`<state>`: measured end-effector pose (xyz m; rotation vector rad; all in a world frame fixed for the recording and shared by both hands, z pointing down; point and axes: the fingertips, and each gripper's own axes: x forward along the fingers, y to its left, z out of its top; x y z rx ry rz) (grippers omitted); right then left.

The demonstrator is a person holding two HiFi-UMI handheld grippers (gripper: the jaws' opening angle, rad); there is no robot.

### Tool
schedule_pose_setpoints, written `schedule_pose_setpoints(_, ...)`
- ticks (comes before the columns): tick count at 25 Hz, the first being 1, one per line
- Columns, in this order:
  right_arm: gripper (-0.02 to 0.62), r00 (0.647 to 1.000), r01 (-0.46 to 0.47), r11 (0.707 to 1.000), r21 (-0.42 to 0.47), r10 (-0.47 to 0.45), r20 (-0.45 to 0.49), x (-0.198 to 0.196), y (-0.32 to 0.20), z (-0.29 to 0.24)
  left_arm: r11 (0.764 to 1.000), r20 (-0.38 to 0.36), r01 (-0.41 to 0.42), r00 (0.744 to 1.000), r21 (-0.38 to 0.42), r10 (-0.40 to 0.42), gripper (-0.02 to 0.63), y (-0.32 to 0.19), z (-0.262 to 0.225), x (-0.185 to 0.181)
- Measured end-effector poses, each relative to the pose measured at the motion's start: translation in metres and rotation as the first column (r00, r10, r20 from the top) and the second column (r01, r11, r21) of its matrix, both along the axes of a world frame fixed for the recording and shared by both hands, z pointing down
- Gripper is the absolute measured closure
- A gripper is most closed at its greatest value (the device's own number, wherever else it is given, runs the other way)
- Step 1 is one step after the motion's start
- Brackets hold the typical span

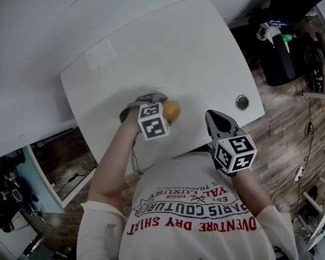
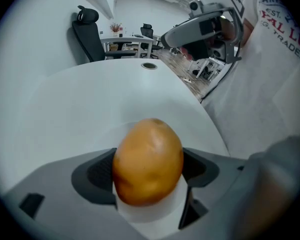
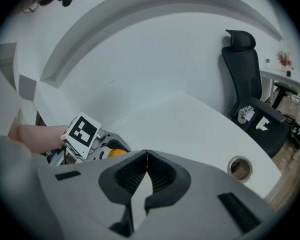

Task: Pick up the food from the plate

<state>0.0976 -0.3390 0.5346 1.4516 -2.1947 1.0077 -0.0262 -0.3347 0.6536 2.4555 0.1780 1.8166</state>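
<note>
Left gripper view: left claw (image 2: pixel 149 178) clenched on the orange-brown food (image 2: pixel 148 159), pads against both its sides, lower centre of frame. White desk (image 2: pixel 90 99) behind. The food appears held just above the desk, but white on white makes contact hard to judge. Right gripper view: right claw (image 3: pixel 146 156) closed tip to tip, empty, over the desk.

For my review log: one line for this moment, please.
left gripper: shut on orange food | right gripper: shut, empty | white table beneath
</note>
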Motion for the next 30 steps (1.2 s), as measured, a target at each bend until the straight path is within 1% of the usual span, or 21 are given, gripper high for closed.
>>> schedule_pose_setpoints(6,0.583,1.0,-0.029,1.0,-0.007,0.029,0.009,0.011,-0.003,0.001,1.0,0.001,0.008,1.0,0.009,-0.008,0.222,-0.001,0.0,0.002)
schedule_pose_setpoints(10,0.583,0.999,-0.034,0.999,0.003,0.034,0.009,0.013,-0.007,-0.003,0.999,0.013,0.041,0.999,0.03,-0.041,0.224,-0.001,-0.001,0.002)
schedule_pose_setpoints(13,0.583,0.999,-0.033,0.999,0.009,0.033,0.008,0.013,-0.008,-0.004,0.993,-0.035,0.1,0.995,0.061,-0.098,0.224,-0.006,-0.011,0.004)
schedule_pose_setpoints(17,0.583,1.0,-0.028,0.999,0.027,0.027,0.007,0.01,-0.009,-0.01,0.973,-0.138,0.205,0.972,0.102,-0.19,0.224,-0.017,-0.035,0.005)
schedule_pose_setpoints(20,0.583,1.0,-0.021,0.999,0.046,0.021,0.004,0.005,-0.01,-0.018,0.95,-0.209,0.277,0.947,0.144,-0.245,0.224,-0.022,-0.056,0.003)
schedule_pose_setpoints(23,0.583,1.0,-0.02,0.998,0.065,0.02,0.0,0.002,-0.012,-0.026,0.923,-0.282,0.335,0.919,0.188,-0.276,0.224,-0.023,-0.082,0.0)
schedule_pose_setpoints(25,0.583,1.0,-0.013,0.996,0.086,0.014,-0.008,-0.001,-0.014,-0.033,0.901,-0.334,0.376,0.896,0.217,-0.294,0.224,-0.024,-0.102,-0.003)
schedule_pose_setpoints(27,0.583,1.0,0.001,0.994,0.107,0.001,-0.014,-0.007,-0.015,-0.04,0.868,-0.396,0.438,0.858,0.234,-0.327,0.224,-0.027,-0.122,-0.008)
schedule_pose_setpoints(30,0.582,0.999,0.029,0.991,0.129,-0.027,-0.019,-0.02,-0.016,-0.049,0.809,-0.5,0.545,0.775,0.22,-0.386,0.224,-0.03,-0.154,-0.019)
